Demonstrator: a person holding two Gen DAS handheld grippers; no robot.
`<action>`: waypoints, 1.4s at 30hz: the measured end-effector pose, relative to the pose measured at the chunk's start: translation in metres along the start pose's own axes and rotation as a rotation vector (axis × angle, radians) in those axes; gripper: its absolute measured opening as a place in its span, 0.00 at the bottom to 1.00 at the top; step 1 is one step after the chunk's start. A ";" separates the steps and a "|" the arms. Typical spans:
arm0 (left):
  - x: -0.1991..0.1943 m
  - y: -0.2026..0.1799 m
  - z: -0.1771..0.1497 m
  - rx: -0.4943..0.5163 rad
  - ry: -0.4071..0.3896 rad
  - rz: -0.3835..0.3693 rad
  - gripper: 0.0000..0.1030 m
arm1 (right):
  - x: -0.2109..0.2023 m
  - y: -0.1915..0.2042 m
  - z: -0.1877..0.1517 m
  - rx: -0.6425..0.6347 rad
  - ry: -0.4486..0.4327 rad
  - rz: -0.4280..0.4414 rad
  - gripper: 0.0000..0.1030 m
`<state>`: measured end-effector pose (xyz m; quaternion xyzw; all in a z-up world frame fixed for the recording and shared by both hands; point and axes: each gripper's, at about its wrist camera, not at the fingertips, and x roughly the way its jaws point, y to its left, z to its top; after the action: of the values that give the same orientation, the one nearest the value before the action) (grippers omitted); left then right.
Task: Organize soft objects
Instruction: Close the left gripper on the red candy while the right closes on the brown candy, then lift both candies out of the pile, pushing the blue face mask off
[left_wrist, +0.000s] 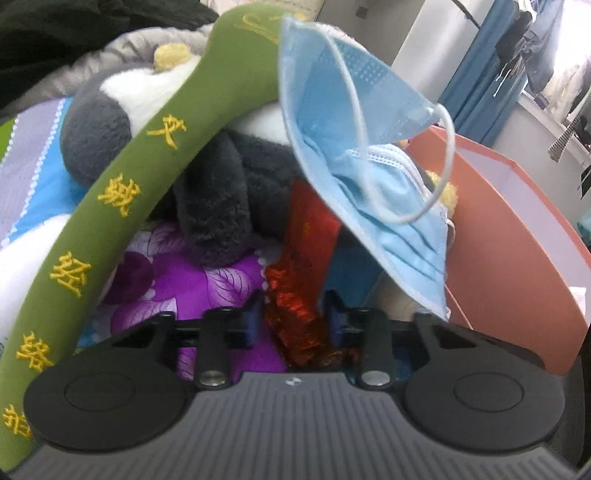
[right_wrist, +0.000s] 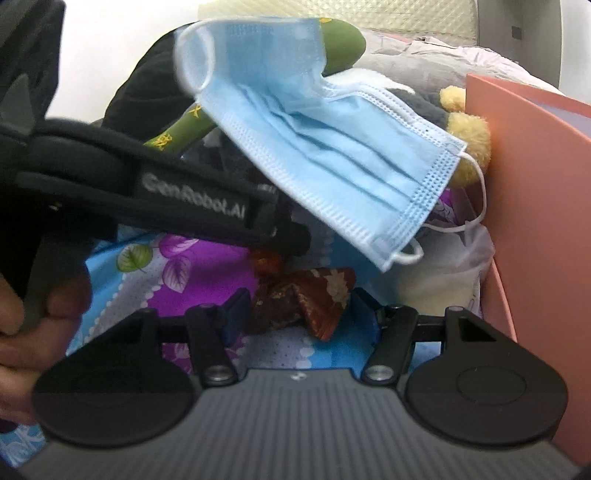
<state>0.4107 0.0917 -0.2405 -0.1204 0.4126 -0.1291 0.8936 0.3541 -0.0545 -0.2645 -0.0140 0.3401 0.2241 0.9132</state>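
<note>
My left gripper (left_wrist: 293, 317) is shut on a red patterned cloth (left_wrist: 299, 295) that lies on the floral bedsheet (left_wrist: 207, 280). My right gripper (right_wrist: 299, 314) is open around the same red cloth (right_wrist: 314, 299) from the other side, its pads apart from it. The left gripper also shows in the right wrist view (right_wrist: 291, 236), reaching in from the left. A blue face mask (left_wrist: 354, 147) hangs from a green plush stick with yellow characters (left_wrist: 122, 192); the mask also shows in the right wrist view (right_wrist: 325, 147). A grey and white plush toy (left_wrist: 207, 177) lies behind.
A salmon-pink box (left_wrist: 509, 251) stands at the right, also in the right wrist view (right_wrist: 535, 184). A yellow plush piece (right_wrist: 469, 136) and a clear bag (right_wrist: 450, 273) lie beside it. Grey bedding and dark clothing are piled behind.
</note>
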 end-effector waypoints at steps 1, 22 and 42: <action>-0.001 0.000 0.000 -0.004 -0.003 0.000 0.35 | 0.000 0.000 0.000 0.003 -0.002 0.005 0.56; -0.085 -0.015 -0.060 -0.109 0.041 0.102 0.23 | -0.071 0.010 -0.022 0.067 0.089 0.062 0.38; -0.203 -0.026 -0.147 -0.162 0.063 0.242 0.23 | -0.157 0.024 -0.074 0.149 0.164 0.008 0.37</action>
<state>0.1673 0.1182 -0.1812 -0.1376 0.4609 0.0098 0.8767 0.1929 -0.1087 -0.2197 0.0370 0.4295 0.2000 0.8799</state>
